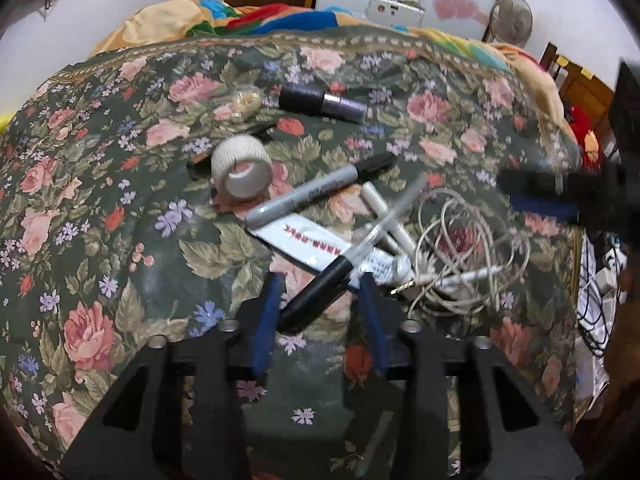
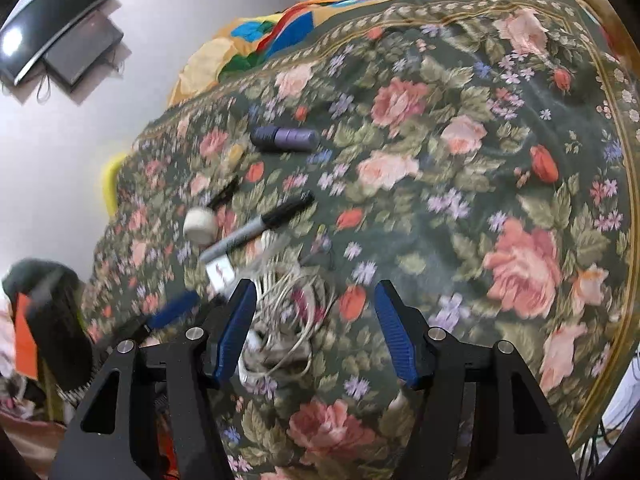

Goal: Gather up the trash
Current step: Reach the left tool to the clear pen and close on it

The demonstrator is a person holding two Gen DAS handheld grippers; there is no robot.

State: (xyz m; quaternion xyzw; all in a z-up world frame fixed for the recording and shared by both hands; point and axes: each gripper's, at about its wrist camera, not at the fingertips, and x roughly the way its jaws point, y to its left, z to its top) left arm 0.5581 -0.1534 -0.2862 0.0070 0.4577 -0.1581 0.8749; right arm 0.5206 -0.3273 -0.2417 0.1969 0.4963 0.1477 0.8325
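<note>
On the floral bedspread (image 1: pixel 100 208) lies a pile of small items. My left gripper (image 1: pixel 322 280) is open, its blue fingers on either side of a black-capped pen (image 1: pixel 320 288) that lies across a white wrapper (image 1: pixel 316 244). A grey marker (image 1: pixel 316 192), a white tape roll (image 1: pixel 242 168), a purple tube (image 1: pixel 322 102), and a tangled white cable (image 1: pixel 460 256) lie nearby. My right gripper (image 2: pixel 316 292) is open, low over the cable (image 2: pixel 288 308). The marker (image 2: pixel 256 226), tape roll (image 2: pixel 200 222) and purple tube (image 2: pixel 286 140) show beyond it. The right gripper also shows at the right edge of the left view (image 1: pixel 560 196).
A small clear jar (image 1: pixel 246 102) lies near the purple tube. A colourful blanket (image 1: pixel 248 20) is bunched at the bed's far end. A fan (image 1: pixel 512 20) and wooden furniture (image 1: pixel 580 84) stand beyond the right edge. Two dark panels (image 2: pixel 60 28) hang on the wall.
</note>
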